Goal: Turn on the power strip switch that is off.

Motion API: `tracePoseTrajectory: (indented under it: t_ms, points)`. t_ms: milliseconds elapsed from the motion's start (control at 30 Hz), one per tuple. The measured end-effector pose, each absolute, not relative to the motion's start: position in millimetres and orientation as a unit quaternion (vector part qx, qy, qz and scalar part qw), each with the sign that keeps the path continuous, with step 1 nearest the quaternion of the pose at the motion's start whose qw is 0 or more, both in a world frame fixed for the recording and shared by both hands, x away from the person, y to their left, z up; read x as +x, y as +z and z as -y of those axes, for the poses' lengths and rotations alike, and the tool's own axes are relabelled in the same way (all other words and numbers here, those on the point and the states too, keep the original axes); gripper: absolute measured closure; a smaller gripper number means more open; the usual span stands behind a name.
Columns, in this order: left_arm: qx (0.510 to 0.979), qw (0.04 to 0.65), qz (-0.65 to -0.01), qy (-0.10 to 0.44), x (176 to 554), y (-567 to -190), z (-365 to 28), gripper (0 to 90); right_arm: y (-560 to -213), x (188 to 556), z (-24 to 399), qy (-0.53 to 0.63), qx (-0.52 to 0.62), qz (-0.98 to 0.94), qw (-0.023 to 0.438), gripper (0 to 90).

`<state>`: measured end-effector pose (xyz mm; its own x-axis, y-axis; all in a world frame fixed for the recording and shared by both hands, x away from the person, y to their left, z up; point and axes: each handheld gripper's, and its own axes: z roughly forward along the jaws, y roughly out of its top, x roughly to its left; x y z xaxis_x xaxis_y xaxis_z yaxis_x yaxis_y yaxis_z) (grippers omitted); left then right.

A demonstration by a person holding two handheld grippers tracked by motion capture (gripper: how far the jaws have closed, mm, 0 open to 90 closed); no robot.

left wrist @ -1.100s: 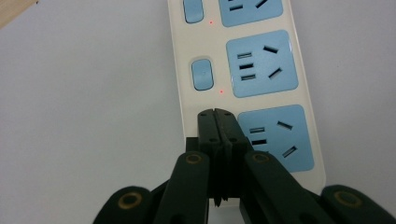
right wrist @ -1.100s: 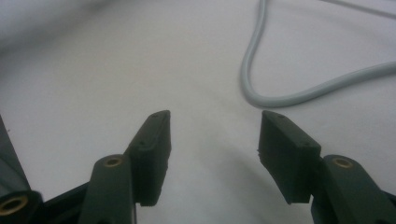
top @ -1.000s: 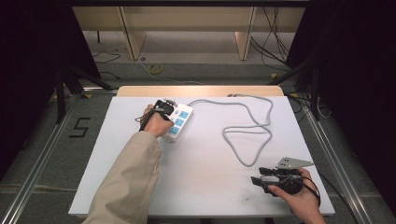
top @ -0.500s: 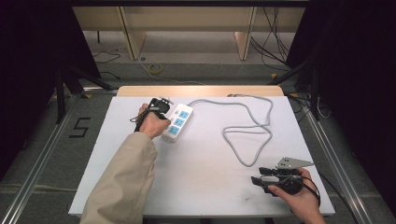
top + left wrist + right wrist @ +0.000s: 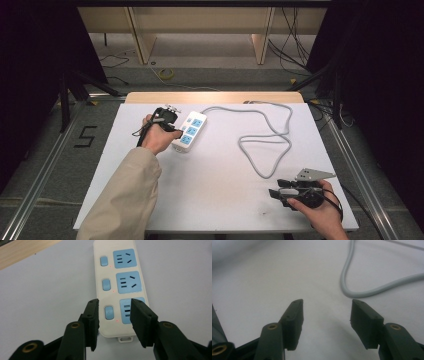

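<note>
Table: a white tabletop (image 5: 210, 200) with a strip of bare wood along its far edge; a person's 2 forearms come in from the near side.

Power strip: a white power strip (image 5: 190, 132) with 3 blue sockets lies flat on the far left part of the table, set at a slant. In the left gripper view the power strip (image 5: 117, 287) shows 3 blue sockets in a row, each with a blue switch (image 5: 109, 312) beside it, and a small mounting tab at the near end.

Cable: a grey cable (image 5: 265, 145) leaves the far end of the strip, runs right along the far edge, then loops back toward the near right. In the right gripper view a bend of the cable (image 5: 362, 291) lies on the table just ahead of the jaws.

Left gripper: the left gripper (image 5: 172, 129), held in the sleeved left hand (image 5: 157, 137), sits just beside the strip's near end. In its own view the left gripper (image 5: 113, 315) has its jaws parted about halfway; they have just been opening. They frame the nearest switch and socket, and the pads press on nothing.

Right gripper: the right gripper (image 5: 275, 192) rests low at the near right corner in the right hand (image 5: 320, 210), well apart from the strip. In its own view the right gripper (image 5: 327, 315) has its jaws spread wide, with bare tabletop between them.
</note>
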<state>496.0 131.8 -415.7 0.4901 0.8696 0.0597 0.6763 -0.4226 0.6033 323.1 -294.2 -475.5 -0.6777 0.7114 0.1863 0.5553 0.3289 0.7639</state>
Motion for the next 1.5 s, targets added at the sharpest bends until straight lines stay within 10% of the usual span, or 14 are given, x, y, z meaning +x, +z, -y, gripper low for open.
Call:
tracePoseTrajectory:
  t_ms: [533, 1500]
  points:
    - [0.826, 0.3, -0.434, 0.2, 455, -408, -134, 35.0, -475, 323, 294, 0.427, 0.391, -0.81, 0.093, 44.9]
    - [0.834, 0.322, -0.399, 0.201, 390, -424, -145, 24.8, -476, 324, 294, 0.423, 0.391, -0.812, 0.092, 43.8]
